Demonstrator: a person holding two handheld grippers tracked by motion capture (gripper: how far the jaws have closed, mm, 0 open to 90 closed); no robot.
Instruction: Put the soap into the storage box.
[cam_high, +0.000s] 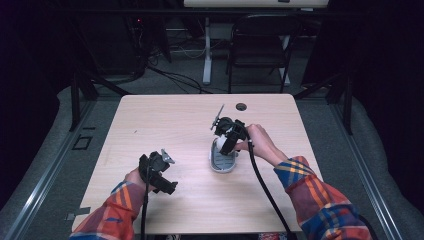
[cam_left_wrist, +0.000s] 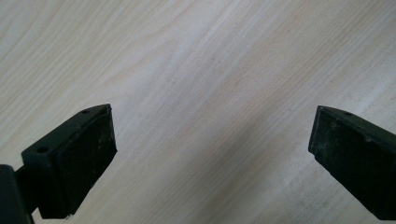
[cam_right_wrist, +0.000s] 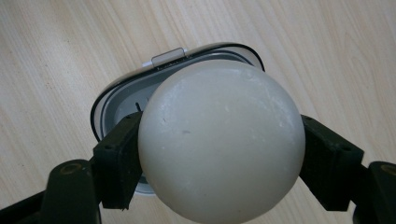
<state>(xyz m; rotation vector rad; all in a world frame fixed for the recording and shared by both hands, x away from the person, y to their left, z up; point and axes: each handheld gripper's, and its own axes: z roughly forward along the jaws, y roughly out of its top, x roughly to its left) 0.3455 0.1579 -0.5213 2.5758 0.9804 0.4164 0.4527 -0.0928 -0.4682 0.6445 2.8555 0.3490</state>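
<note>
A pale round ball (cam_right_wrist: 222, 142) is pinched by the right hand-held gripper (cam_right_wrist: 219, 154) just above an open grey case (cam_high: 223, 161) on the bench (cam_high: 165, 115); placing it inside is judged left. The left hand-held gripper (cam_left_wrist: 212, 154) is held spread, empty. The case's interior is largely hidden.
</note>
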